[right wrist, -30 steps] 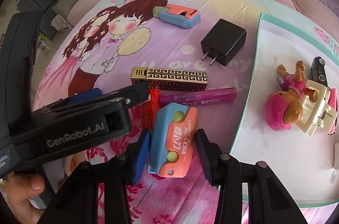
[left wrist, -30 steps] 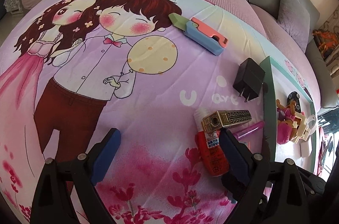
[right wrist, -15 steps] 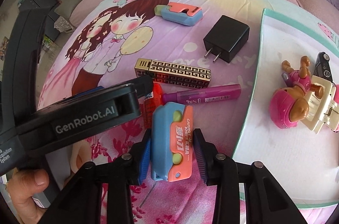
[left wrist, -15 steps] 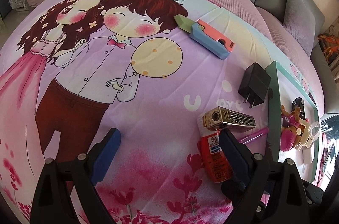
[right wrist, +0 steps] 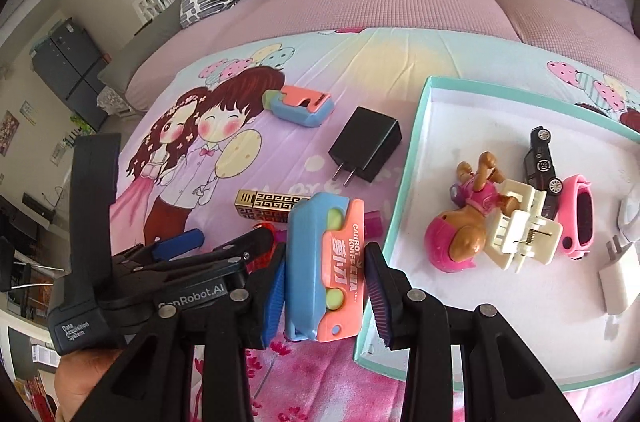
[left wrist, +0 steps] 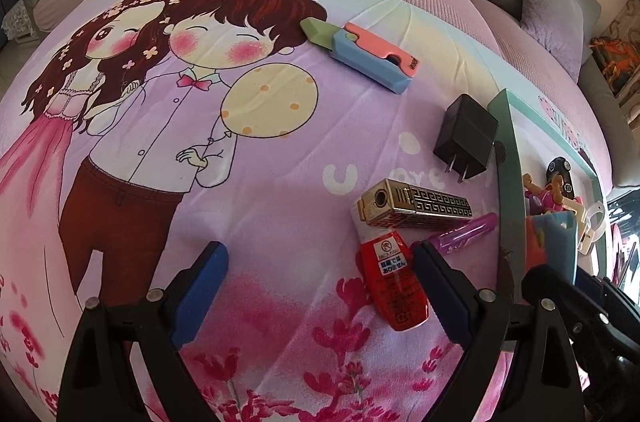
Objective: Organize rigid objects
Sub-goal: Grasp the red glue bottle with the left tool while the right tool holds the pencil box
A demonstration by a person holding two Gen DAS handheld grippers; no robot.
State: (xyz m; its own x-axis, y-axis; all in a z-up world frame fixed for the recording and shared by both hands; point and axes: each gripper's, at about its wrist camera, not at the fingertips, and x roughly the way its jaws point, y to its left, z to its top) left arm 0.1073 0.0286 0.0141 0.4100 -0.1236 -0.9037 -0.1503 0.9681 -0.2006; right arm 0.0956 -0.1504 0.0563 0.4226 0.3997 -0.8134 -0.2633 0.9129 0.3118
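A: Toy knife, blue and orange plastic, clamped in the right gripper just left of the tray's teal rim

B: And the left gripper?

A: Spread wide over printed cloth, red bottle beside its right finger

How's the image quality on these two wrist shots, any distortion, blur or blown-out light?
Left wrist view: strong fisheye bulge bends the cartoon blanket; dark vignette in the corners; the gold lighter is sharp. Right wrist view: same curved edges; soft, even daylight with a pale, washed-out patch on the blanket; the print on the carrot knife toy in the right hand-held gripper reads clearly.
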